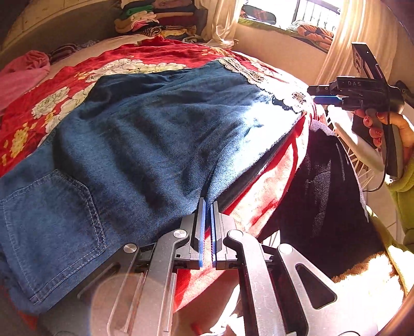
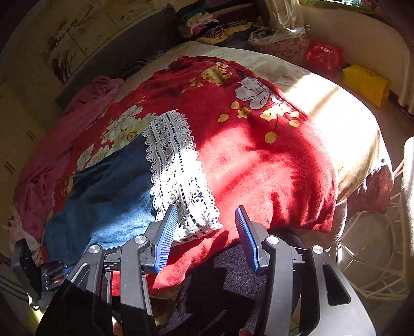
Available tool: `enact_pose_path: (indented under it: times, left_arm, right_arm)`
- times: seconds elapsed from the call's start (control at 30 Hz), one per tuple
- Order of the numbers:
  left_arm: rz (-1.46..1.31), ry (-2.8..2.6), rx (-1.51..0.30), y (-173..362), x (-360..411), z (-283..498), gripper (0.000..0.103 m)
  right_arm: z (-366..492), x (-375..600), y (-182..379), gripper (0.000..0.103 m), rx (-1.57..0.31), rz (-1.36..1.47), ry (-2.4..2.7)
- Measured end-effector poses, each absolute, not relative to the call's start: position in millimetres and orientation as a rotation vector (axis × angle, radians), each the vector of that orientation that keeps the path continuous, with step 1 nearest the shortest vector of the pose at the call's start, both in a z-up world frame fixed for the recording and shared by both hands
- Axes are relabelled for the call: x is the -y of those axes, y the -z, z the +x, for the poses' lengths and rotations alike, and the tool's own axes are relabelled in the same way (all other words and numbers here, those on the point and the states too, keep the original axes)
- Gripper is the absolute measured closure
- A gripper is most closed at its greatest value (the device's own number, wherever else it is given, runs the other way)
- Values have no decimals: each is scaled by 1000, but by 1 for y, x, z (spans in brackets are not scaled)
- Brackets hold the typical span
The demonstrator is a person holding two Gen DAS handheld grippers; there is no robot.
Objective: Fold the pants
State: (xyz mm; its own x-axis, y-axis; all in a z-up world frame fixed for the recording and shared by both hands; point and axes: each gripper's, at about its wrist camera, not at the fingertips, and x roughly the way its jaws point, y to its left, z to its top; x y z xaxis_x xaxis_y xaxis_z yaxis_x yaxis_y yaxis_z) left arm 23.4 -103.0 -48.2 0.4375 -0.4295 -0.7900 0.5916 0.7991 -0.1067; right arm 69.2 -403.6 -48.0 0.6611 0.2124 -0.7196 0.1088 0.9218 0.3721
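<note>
Blue denim pants (image 1: 145, 144) lie spread on a red floral blanket (image 1: 51, 85), back pocket at near left, white lace hem (image 1: 245, 69) at far right. My left gripper (image 1: 208, 203) is shut, its tips pinching the near edge of the denim at the bed's side. In the right wrist view the lace hem (image 2: 178, 165) sits in sunlight on the blanket (image 2: 258, 144). My right gripper (image 2: 205, 208) is open just above the hem's near corner, its left finger (image 2: 165, 232) over the lace and nothing pressed between the pads. The same gripper (image 1: 320, 95) shows in a hand at far right.
Stacked clothes (image 1: 155, 18) stand at the bed's far end and a pink garment (image 1: 23, 75) lies at left. A white wire basket (image 2: 375, 248) and dark fabric (image 1: 320, 181) are beside the bed. Red (image 2: 323, 54) and yellow (image 2: 364, 82) bags sit on the floor.
</note>
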Motion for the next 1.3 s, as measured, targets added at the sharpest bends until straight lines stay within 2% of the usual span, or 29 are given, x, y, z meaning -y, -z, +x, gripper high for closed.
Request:
enact_pose_path:
  times: [0.1, 0.27, 0.33, 0.4, 0.43, 0.63, 0.73, 0.83, 0.9, 1.1, 1.3]
  left_arm:
    - [161, 640, -917, 41, 90, 14, 101]
    - [101, 559, -893, 23, 58, 7, 98]
    - [87, 489, -883, 15, 41, 8, 89]
    - [73, 419, -886, 13, 23, 11, 65]
    - [79, 368, -896, 15, 13, 14, 63]
    - [54, 148, -947, 38, -48, 25, 62]
    - [28, 161, -950, 42, -61, 30, 72]
    - [4, 155, -965, 46, -59, 34, 73]
    - [7, 156, -969, 40, -54, 32, 65]
    - [28, 222, -878, -2, -32, 32, 49]
    - [99, 305, -826, -24, 13, 72, 41]
  right_arm:
    - [65, 384, 34, 57, -803, 369, -163]
    - [80, 313, 35, 57, -832, 254, -349]
    - [88, 295, 45, 57, -863, 220, -370]
    - [94, 288, 57, 57, -897, 193, -364]
    - [97, 287, 64, 57, -925, 172, -341]
    - [98, 314, 85, 58, -1003, 188, -291]
    - [99, 319, 88, 58, -1005, 204, -300]
    - [97, 310, 92, 55, -998, 153, -289]
    - [93, 306, 87, 49, -991, 138, -310]
    - [85, 332, 54, 47, -850, 220, -318]
    - [105, 376, 38, 46, -785, 295, -235]
